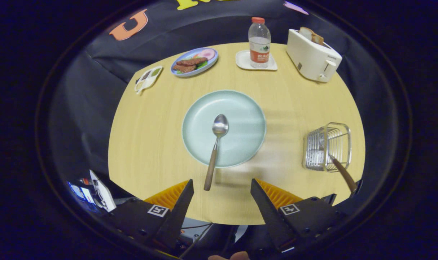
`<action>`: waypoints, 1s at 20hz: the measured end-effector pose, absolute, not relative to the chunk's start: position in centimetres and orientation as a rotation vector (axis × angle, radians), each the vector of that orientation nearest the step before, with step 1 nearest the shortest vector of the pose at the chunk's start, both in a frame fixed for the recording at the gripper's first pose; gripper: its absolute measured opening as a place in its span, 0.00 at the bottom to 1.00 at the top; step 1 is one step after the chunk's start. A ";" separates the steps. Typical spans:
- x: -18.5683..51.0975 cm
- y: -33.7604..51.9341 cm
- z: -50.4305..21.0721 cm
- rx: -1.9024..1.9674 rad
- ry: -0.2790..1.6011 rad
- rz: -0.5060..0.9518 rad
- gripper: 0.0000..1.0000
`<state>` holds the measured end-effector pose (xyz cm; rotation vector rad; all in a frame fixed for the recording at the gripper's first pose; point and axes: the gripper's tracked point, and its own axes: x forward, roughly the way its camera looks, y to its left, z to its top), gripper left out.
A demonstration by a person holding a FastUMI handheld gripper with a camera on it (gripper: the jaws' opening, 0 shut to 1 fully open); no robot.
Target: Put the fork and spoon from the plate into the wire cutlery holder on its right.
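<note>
A pale green plate (240,108) lies in the middle of the round wooden table. A spoon (216,146) with a metal bowl and wooden handle rests on it, handle sticking out over the near rim toward the fingers. The wire cutlery holder (327,146) stands to the plate's right, and a wooden-handled utensil (343,174) leans out of it toward the table's near edge; its head is hidden inside the wires. My gripper (222,187) is open, fingers spread wide, with the spoon handle's end just ahead of them, nearer the left finger. Nothing is held.
Beyond the plate stand a water bottle (259,41) on a white coaster, a white toaster (312,54) with bread at the far right, a blue plate of food (194,61) and a small sauce dish (148,78). Table edge (219,221) runs close under the fingers.
</note>
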<state>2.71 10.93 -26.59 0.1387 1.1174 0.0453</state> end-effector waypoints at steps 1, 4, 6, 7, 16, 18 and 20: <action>2.8 11.6 -27.6 0.139 1.131 0.042 0.96; 3.1 13.4 -30.3 0.141 1.176 0.033 0.96; 3.7 14.3 -31.5 0.154 1.196 0.027 0.96; 4.1 14.6 -32.2 0.156 1.203 0.019 0.96; 6.1 14.5 -34.8 0.168 1.250 -0.067 0.49; 6.2 14.4 -34.8 0.162 1.258 -0.070 0.42; 6.2 14.1 -34.8 0.159 1.260 -0.076 0.42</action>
